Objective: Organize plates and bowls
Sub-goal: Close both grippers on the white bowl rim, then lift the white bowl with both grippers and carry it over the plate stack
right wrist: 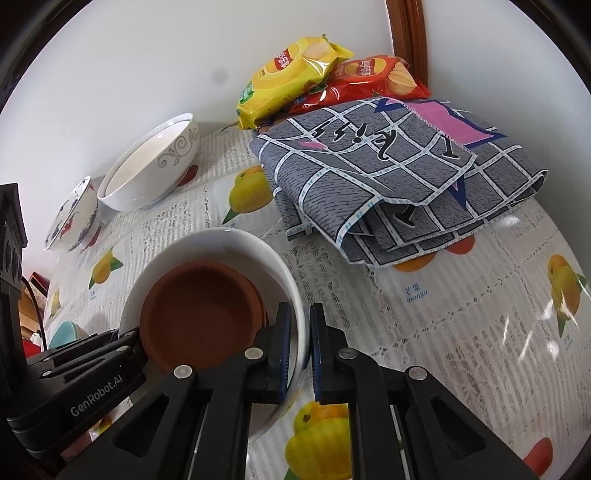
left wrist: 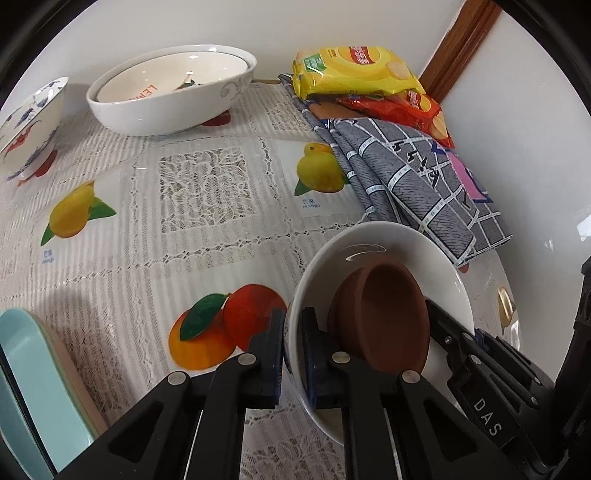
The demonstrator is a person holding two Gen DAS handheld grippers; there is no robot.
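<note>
White bowl [left wrist: 373, 240], brown dish [left wrist: 384, 314] inside, lower right on fruit-print lace tablecloth [left wrist: 199, 192]; left gripper [left wrist: 291, 354] and right gripper [right wrist: 299, 354] each clamp its rim. White wall [left wrist: 147, 26] behind.

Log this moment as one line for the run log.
left hand-held gripper: shut on white ceramic bowl rim | right hand-held gripper: shut on opposite rim | in bowl: brown clay dishes | under: fruit-print tablecloth
</note>
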